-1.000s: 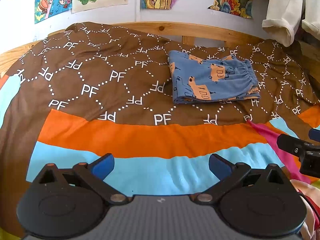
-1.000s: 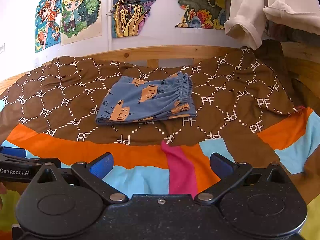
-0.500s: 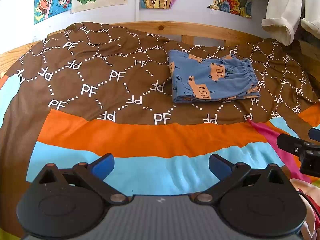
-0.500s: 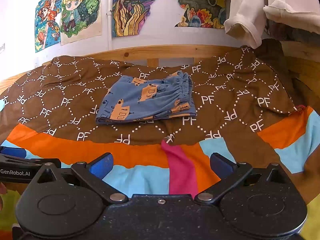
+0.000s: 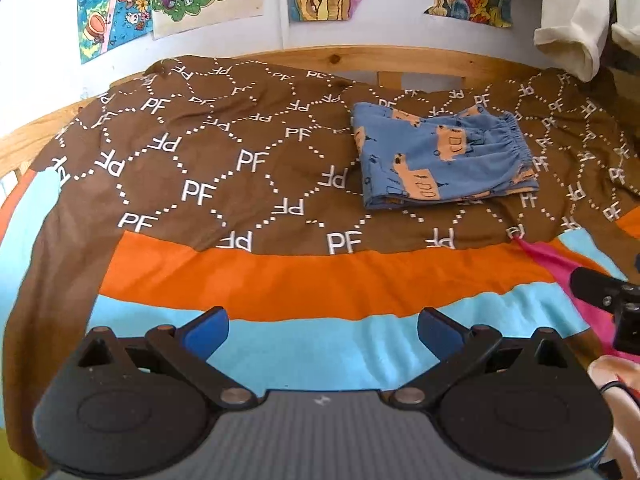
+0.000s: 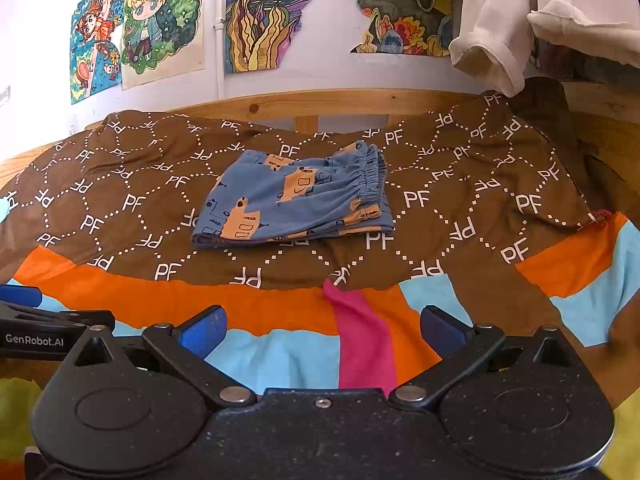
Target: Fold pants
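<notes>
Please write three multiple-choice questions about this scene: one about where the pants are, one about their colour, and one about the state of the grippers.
1. Where do the pants lie?
A. on the brown part of the bedspread
B. on the floor
C. in a gripper

2. Which colour is their cloth mainly?
A. green
B. blue
C. white

3. How are the left gripper and right gripper?
A. both shut on the pants
B. one open, one shut
C. both open and empty

Answers: 1 A, brown PF cloth surrounds them; 2 B, blue with orange prints; 3 C, fingers wide apart, nothing between.

A brown "PF" bedspread (image 5: 224, 168) with orange, blue and pink bands covers the wooden-framed bed (image 6: 320, 100), beneath colourful posters (image 6: 276, 12) and hanging cream clothing (image 6: 496, 28).
</notes>
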`<state>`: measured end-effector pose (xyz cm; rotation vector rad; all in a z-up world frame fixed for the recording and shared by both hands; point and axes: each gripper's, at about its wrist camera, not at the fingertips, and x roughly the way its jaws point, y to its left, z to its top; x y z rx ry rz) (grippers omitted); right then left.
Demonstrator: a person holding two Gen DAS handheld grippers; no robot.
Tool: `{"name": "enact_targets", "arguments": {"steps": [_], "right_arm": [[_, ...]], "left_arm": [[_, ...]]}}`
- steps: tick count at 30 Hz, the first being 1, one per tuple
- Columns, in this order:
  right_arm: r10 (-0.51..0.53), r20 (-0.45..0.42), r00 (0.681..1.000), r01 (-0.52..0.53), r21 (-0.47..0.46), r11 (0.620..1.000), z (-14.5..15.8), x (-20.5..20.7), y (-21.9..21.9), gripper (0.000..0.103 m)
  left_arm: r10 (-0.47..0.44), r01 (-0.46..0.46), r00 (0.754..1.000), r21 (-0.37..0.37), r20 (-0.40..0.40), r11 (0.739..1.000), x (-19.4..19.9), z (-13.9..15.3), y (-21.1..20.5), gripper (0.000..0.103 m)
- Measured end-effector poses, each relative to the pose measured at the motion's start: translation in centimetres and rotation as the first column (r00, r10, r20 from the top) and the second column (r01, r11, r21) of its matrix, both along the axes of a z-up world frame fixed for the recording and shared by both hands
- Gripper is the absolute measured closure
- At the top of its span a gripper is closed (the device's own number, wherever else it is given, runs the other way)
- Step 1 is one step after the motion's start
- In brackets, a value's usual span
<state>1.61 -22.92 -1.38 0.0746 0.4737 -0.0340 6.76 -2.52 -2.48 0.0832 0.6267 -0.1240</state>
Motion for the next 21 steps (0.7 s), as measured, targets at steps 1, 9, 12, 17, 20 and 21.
{"name": "enact_targets", "arguments": {"steps": [1,9,12,17,20,21], "right_arm": [[0.000,0.000,1.000,0.000,0.000,1.000,0.01,0.00,0.00,0.001],[0.000,-0.002,1.000,0.000,0.000,1.000,-0.17,-0.04,0.11,0.001],[0.001,-0.002,1.000,-0.001,0.000,1.000,-0.13,0.00,0.06,0.001],[0.000,-0.003,1.000,0.000,0.000,1.000,-0.22,-0.03,0.13,0.001],[0.000,-0.003,1.000,0.000,0.000,1.000,-0.21,-0.03,0.13,0.001],[0.000,-0.003,1.000,0.000,0.000,1.000,-0.21,-0.02,0.11,0.001]], "left_arm": [[-0.002,0.002,1.000,-0.008,-0.001,1.000,0.01,0.14,0.13,0.000],[-0.004,0.004,1.000,-0.003,-0.007,1.000,0.10,0.15,0.13,0.000],[-0.002,0.002,1.000,-0.007,-0.023,1.000,0.24,0.01,0.27,0.000],[-0.002,0.001,1.000,-0.011,-0.026,1.000,0.26,-0.02,0.32,0.000],[-0.003,0.002,1.000,-0.009,-0.025,1.000,0.22,-0.02,0.26,0.000],[-0.003,0.003,1.000,-0.010,-0.025,1.000,0.22,-0.02,0.25,0.000]]}}
